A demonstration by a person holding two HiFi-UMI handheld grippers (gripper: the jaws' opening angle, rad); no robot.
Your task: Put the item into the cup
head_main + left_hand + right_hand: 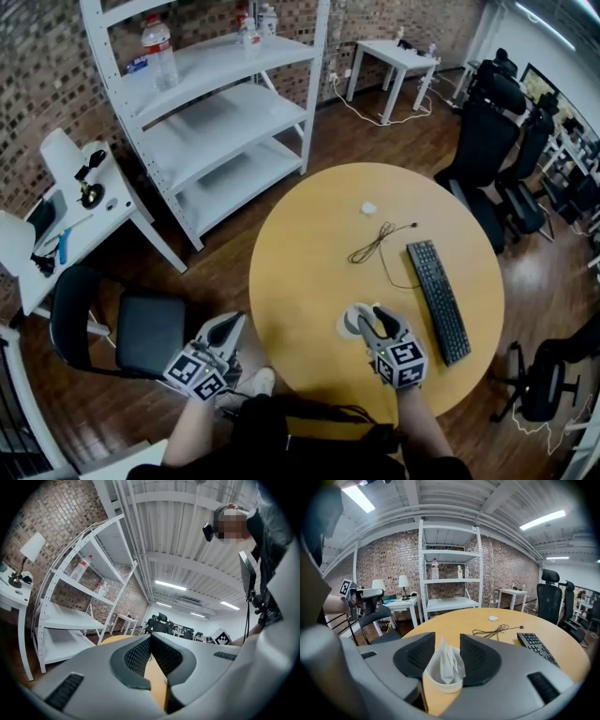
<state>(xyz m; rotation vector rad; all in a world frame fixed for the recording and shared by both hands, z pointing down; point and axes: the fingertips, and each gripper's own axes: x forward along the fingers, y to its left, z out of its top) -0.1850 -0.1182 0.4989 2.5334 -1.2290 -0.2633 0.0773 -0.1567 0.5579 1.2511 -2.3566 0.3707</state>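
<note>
A white cup [352,322] stands near the front edge of the round wooden table [319,234]. A folded white paper item [448,663] stands upright inside the cup [443,682], poking above its rim. My right gripper [371,315] hovers right over the cup; in the right gripper view the right gripper [447,637] is open, with the paper's top between the pads and not pinched. My left gripper [234,324] hangs off the table's left edge, above the floor. In the left gripper view the left gripper [150,637] has its tips together with nothing between them.
A black keyboard [438,300] lies to the right of the cup, a thin black cable [375,244] and a small white object [368,208] farther back. A black chair [141,333] stands left of the table, white shelving [216,103] behind, office chairs [487,141] at right.
</note>
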